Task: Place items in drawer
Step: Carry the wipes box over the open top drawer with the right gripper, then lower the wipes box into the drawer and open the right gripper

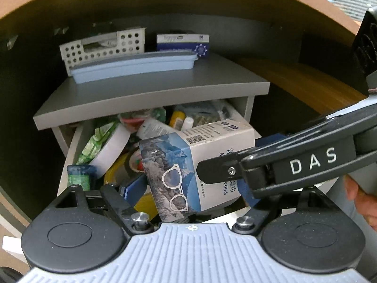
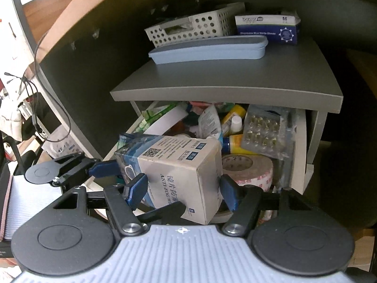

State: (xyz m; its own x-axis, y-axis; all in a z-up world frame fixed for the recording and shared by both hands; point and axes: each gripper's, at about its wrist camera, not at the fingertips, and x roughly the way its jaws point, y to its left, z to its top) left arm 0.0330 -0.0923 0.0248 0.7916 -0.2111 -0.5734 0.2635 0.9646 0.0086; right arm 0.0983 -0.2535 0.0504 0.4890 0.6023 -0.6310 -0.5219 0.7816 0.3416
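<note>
I see the cardboard box of anti-fog wipes, printed with a mountain scene and a white spectacles outline, tilted above the front of the open grey drawer. My right gripper has it clamped: its blue pads press on the box's two opposite side faces, jaws a good way apart. My left gripper holds the same box from the other side, its left blue pad against the pictured face; the far pad is hidden behind the right gripper's black arm, so I cannot tell for certain that it touches. The drawer beneath is crowded: a roll of white tape with red print just beside the box, a clear blister pack of capsules, yellow bottles and a green-patterned packet. On the grey cabinet top above sit a long pale-blue lidded case, a white perforated plastic basket and a blue-and-white box of gloves.
</note>
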